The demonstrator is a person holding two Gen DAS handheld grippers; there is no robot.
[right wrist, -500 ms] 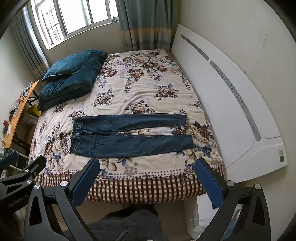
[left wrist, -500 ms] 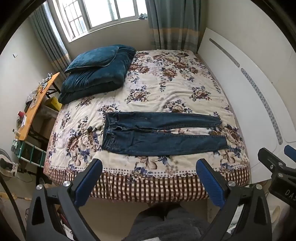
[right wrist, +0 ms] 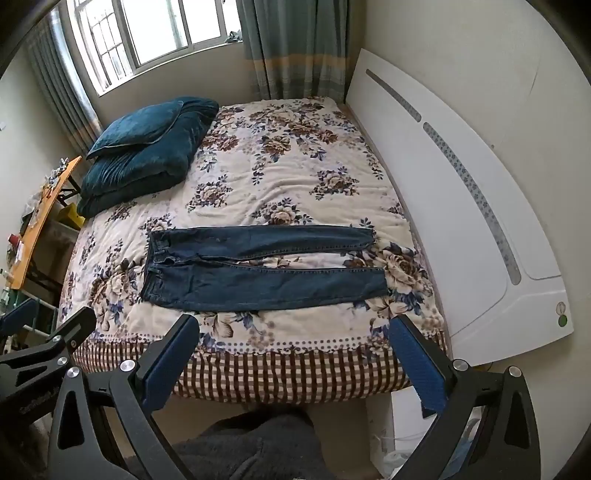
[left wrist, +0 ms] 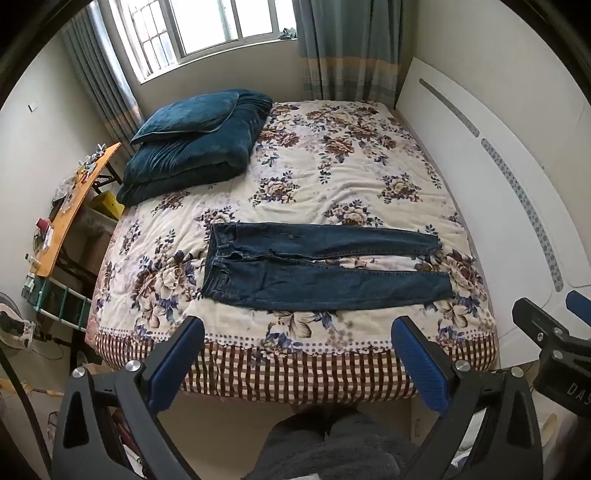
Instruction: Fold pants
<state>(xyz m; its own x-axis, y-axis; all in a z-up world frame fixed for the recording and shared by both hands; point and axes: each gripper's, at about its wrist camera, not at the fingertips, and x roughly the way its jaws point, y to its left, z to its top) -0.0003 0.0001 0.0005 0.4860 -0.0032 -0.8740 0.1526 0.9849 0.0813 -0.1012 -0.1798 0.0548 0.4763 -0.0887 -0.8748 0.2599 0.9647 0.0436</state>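
A pair of dark blue denim pants [left wrist: 317, 269] lies flat on a bed covered by a cream quilted floral bedspread [left wrist: 332, 177], waistband toward nine o'clock, hems toward three o'clock, the two slim legs stretched straight with a narrow wedge of quilt showing between them. The denim looks stiff and mostly smooth, with slight puckers at the crotch seam. The bedspread is softly rumpled and ends in a brown-and-white checked border [left wrist: 295, 373] along the near edge. At ten o'clock on the bed sits a folded teal velvet comforter [left wrist: 192, 162] with a matching plush pillow [left wrist: 188, 118] on top. A glossy white curved headboard [right wrist: 461, 206] runs along the three o'clock side. Grey-green striped curtains [left wrist: 347, 48] flank a barred window [left wrist: 207, 29] at twelve o'clock; an orange wooden side table [left wrist: 70, 210] stands at nine o'clock.

The left gripper [left wrist: 299, 354] and the right gripper [right wrist: 295, 350] both hover off the near edge, blue-padded fingers spread wide, holding nothing.
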